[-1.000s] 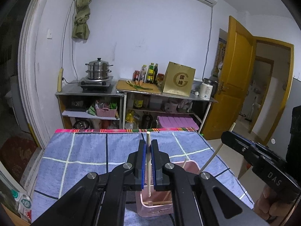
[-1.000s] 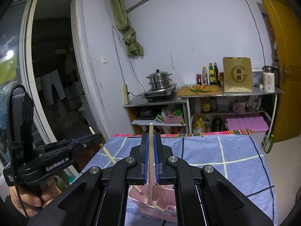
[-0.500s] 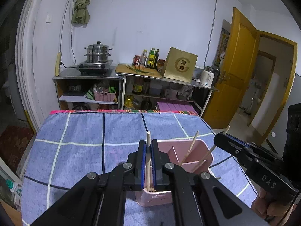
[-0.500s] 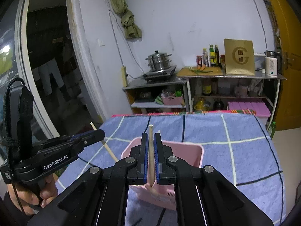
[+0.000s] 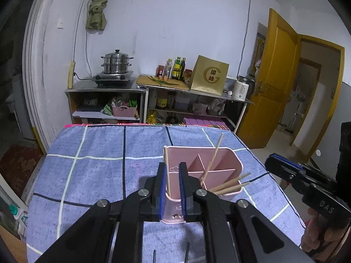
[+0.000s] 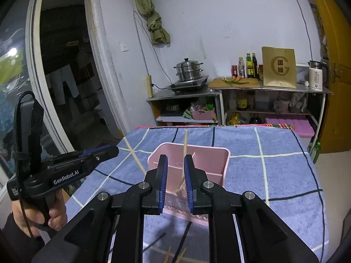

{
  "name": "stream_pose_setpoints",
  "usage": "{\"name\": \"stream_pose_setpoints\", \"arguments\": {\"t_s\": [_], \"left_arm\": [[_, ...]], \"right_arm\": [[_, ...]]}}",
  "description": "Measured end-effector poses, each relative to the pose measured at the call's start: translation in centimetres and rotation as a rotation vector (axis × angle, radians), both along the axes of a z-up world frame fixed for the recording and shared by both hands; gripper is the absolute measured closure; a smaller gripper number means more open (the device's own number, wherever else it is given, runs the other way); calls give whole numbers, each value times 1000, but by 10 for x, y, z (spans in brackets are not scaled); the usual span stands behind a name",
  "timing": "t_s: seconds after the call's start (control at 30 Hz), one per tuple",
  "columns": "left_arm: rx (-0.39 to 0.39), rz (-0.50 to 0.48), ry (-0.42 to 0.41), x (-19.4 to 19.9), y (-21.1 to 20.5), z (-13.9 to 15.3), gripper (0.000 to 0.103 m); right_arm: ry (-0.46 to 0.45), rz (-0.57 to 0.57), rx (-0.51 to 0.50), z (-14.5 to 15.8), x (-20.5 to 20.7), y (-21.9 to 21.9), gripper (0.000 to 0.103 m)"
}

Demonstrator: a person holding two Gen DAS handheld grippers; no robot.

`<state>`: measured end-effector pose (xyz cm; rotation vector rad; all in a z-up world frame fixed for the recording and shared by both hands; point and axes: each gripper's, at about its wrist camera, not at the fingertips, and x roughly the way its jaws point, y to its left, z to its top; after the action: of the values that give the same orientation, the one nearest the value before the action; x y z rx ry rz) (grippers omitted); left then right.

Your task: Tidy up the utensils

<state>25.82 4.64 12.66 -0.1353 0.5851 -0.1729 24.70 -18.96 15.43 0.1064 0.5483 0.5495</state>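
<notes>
While grippers gape, chopstick (image 5: 167, 171) stands upright — organizer (image 5: 228, 164).

Black left claw (image 5: 173, 185) with blue pads, silver screws, black right claw (image 6: 175, 180) alike, "GenRobot.AI" lettering, bare-skinned hand (image 6: 37, 215)

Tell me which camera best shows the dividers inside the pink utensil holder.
The left wrist view: it looks down into the pink utensil holder, showing its dividers and the chopsticks leaning in the compartments. The right wrist view shows mostly the holder's outer wall, with the right gripper blocking the interior.
</notes>
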Motion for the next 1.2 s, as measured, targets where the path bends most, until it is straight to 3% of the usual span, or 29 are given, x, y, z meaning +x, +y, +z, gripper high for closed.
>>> {"name": "stream_pose_setpoints", "arguments": {"t_s": [0.47, 0.9, 1.2], "left_arm": [[-15, -40, -32, -78, -9, -11, 88], [-66, -76, 55, -120, -34, -57, 88], [-73, -95, 131, -122, -54, -80, 88]], "right_arm": [[-8, 0, -6, -13, -61, -40, 86], [53, -43, -26, -42, -93, -69, 86], [94, -67, -29, -58, -100, -80, 86]]}}
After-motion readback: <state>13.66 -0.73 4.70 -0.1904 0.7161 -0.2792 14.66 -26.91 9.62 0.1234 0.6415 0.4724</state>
